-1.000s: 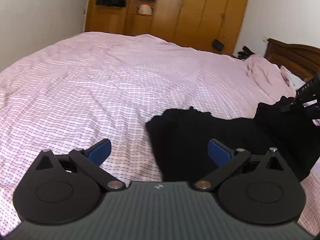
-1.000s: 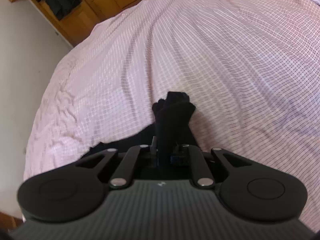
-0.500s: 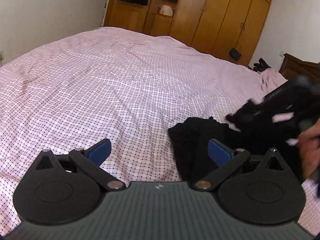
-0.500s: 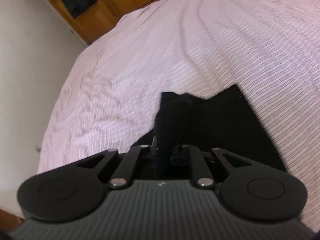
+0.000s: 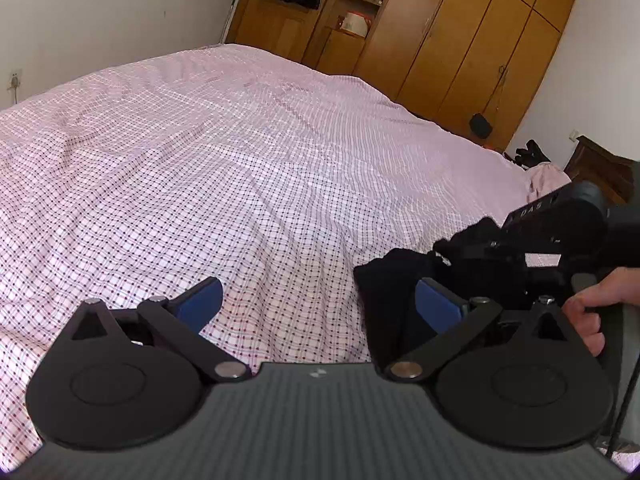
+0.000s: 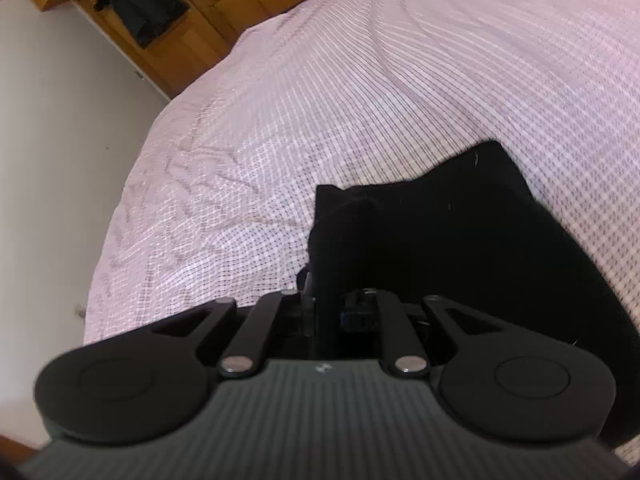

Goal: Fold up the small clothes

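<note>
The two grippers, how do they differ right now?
The left gripper has its jaws spread wide with nothing between them; the right gripper is shut on a fold of the black garment. The left gripper hangs over the bare pink checked bedspread, while the right gripper sits over the dark cloth. Both have black bodies and blue pads and point down at the bed.

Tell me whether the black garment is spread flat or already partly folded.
Partly folded: the black garment has one edge lifted over itself, pinched in the shut right tool.

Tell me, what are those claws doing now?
Left claw open, empty. Right claw shut on black garment, lying on checked bedspread. Nothing in the way.
</note>
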Demonstrator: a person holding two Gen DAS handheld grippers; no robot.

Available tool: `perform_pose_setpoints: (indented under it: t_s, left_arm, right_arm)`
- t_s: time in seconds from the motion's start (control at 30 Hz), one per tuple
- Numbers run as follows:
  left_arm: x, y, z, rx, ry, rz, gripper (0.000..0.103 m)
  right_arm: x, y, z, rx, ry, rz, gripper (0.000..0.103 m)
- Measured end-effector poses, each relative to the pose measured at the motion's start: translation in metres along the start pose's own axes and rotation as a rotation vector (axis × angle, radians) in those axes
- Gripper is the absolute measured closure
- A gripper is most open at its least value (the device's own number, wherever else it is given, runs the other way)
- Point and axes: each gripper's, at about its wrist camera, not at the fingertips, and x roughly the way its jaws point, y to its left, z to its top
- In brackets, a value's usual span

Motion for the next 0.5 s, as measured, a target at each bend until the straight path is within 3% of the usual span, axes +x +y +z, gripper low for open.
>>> perform_pose_setpoints:
  t_s: [0.37,0.5]
  left_arm:
    - [0.002,-0.002,-0.002,0.024,-0.002,0.024,0.0]
    - [0.003,-0.002,-0.002,0.024,0.004,0.026,0.0]
  right_arm:
    - [0.028,0.01,-0.037,-0.137,0.047,-0.063,0.091]
    - [0.032,0.012,-0.037,-0.118,0.079,-0.038,0.089]
